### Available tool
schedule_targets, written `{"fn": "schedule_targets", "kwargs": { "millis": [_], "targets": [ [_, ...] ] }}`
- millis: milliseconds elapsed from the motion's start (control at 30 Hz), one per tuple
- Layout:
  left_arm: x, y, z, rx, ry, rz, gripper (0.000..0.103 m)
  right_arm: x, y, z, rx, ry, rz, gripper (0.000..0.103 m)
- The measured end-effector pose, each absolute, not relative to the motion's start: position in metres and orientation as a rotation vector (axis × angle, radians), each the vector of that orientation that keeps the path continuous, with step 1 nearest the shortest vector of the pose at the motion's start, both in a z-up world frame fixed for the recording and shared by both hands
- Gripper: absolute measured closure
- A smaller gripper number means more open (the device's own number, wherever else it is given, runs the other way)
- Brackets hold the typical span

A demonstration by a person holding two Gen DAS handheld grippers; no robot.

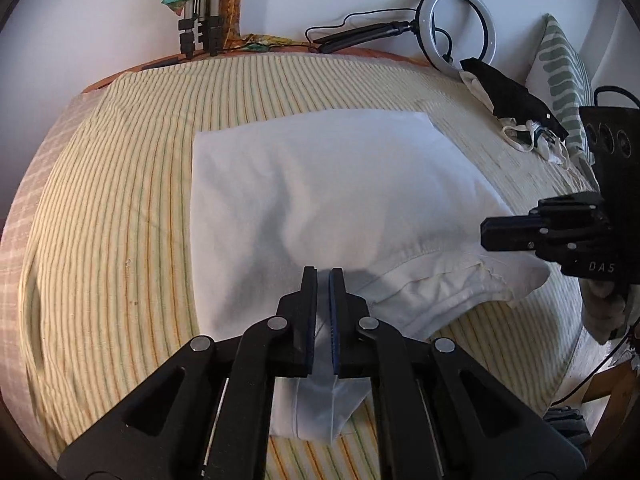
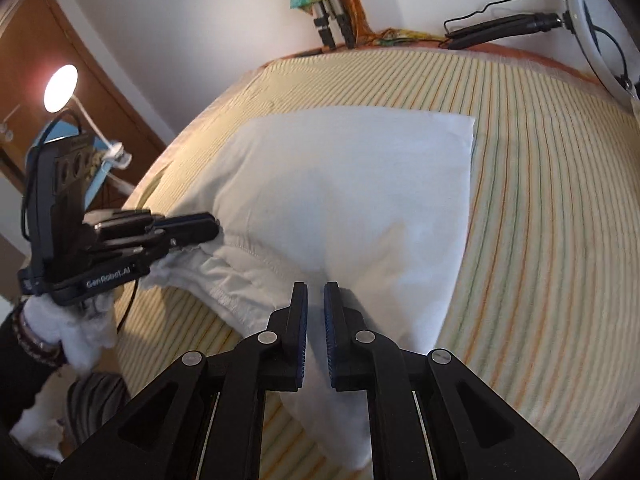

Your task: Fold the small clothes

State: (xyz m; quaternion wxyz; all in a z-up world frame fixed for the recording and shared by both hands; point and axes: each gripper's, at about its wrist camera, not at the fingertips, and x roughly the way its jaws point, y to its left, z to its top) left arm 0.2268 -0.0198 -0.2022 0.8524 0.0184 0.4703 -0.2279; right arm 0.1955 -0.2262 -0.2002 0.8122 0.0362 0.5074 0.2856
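Note:
A white garment lies partly folded on the striped bed cover; it also shows in the right wrist view. My left gripper is shut on the garment's near edge, with cloth pinched between its blue pads. My right gripper is shut on another part of the near edge. In the left wrist view the right gripper clamps the hem at the right. In the right wrist view the left gripper clamps the hem at the left.
A ring light on a stand lies at the far edge of the bed. Black and white clothes are piled at the far right beside a striped pillow. A lit lamp and a wooden door are at the left.

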Motion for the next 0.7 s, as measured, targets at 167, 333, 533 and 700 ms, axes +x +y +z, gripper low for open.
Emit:
{"fn": "schedule_targets", "kwargs": {
  "millis": [167, 333, 533, 700],
  "targets": [
    [0.244, -0.02, -0.169, -0.008, 0.928, -0.475, 0.099, 0.21, -0.219, -0.149, 0.037, 0.975, 0.636, 0.096],
    [0.274, -0.036, -0.182, 0.012, 0.941, -0.447, 0.099, 0.236, -0.186, -0.158, 0.042, 0.986, 0.639, 0.096],
    [0.284, -0.018, -0.224, -0.049, 0.992, -0.413, 0.099, 0.246, -0.171, -0.212, -0.013, 1.073, 0.593, 0.096],
    [0.284, -0.01, -0.2, -0.075, 0.984, -0.432, 0.099, 0.242, -0.177, -0.192, -0.002, 1.064, 0.631, 0.096]
  ]
}}
